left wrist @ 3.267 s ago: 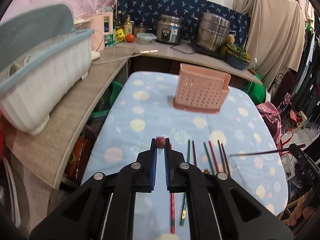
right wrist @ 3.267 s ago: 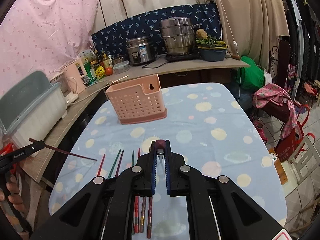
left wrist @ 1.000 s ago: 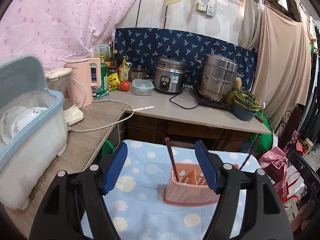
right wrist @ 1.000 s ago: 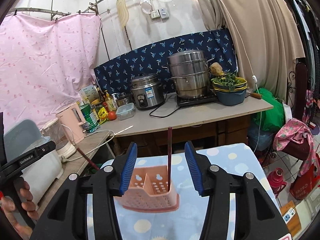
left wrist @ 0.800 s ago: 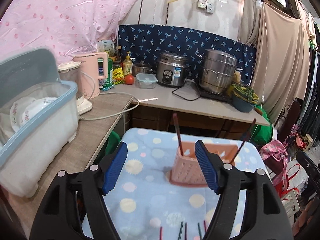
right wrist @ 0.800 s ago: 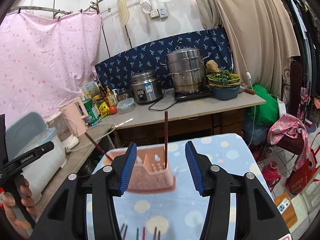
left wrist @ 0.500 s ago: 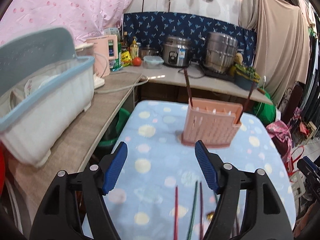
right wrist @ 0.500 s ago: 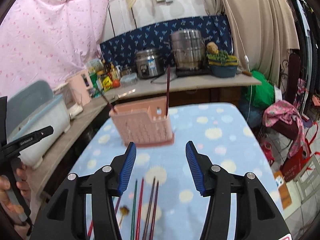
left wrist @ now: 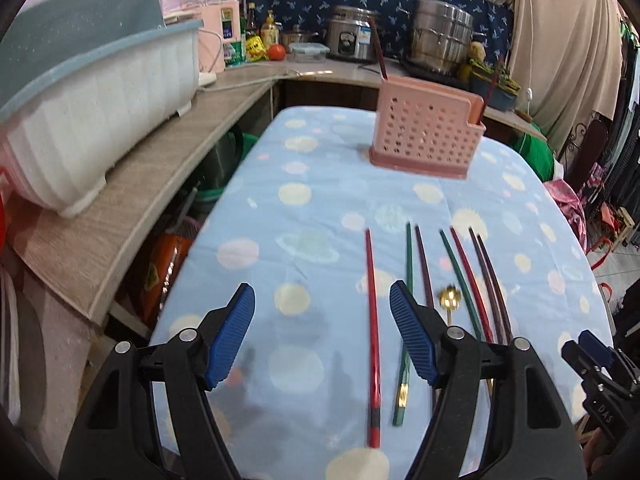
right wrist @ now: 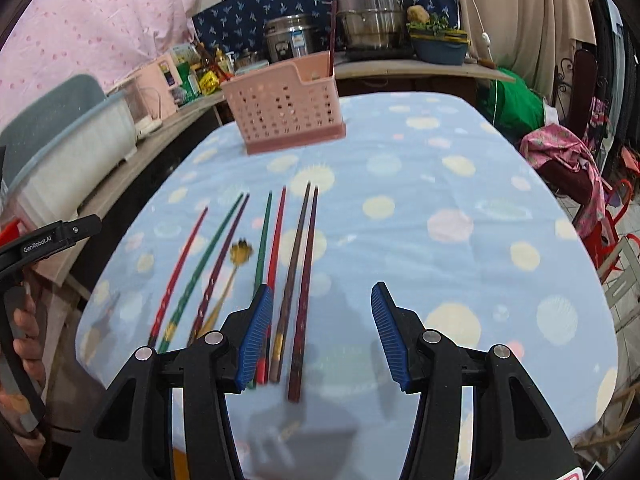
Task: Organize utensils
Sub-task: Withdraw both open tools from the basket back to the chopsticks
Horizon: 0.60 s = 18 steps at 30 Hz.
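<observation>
The left gripper [left wrist: 322, 334] hangs with jaws wide apart and empty above the near end of a red chopstick [left wrist: 372, 332]. The right gripper [right wrist: 318, 330] is likewise spread and holds nothing, over two brown chopsticks [right wrist: 300, 280]. Beside these on the blue spotted tablecloth [right wrist: 440, 184] lie more chopsticks and a small gold spoon [right wrist: 240, 254]. Farther off stands the pink perforated holder [left wrist: 426, 136], two chopsticks upright inside.

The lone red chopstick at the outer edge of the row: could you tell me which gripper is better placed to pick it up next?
Left, probably. The red chopstick lies between the open left gripper fingers in its wrist view, while the open right gripper sits over the brown pair at the row's opposite end.
</observation>
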Available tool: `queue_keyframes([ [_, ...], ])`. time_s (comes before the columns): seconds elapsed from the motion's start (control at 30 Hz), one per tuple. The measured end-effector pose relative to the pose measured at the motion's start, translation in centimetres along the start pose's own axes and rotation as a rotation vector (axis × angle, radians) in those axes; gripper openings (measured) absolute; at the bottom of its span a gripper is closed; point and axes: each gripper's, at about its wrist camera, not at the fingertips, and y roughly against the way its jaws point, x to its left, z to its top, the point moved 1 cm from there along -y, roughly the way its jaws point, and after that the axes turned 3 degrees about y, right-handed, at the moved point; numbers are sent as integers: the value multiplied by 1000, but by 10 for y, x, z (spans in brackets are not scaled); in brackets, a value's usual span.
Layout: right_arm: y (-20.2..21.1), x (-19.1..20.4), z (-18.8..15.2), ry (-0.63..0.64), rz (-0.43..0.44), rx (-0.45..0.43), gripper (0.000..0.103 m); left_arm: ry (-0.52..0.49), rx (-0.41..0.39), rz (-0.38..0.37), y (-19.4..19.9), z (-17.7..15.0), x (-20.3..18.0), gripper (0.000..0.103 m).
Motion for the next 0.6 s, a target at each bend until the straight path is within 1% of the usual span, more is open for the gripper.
queue_keyframes([
  [0.17,-9,9,-21,32,-13,32,50,-6,47,-6,-7,-24,-6,66],
  [0.27,-14,12,-27,42,-20,44,48,-19,64,-2,-11,-36,-10,66],
  [0.43,-19,16,-35,58,-24,60,38,-36,87,-3,-16,-51,-12,67],
  [0.6,-23,15,-39,56,-23,74,32,-48,108,6,-21,-64,-11,70],
])
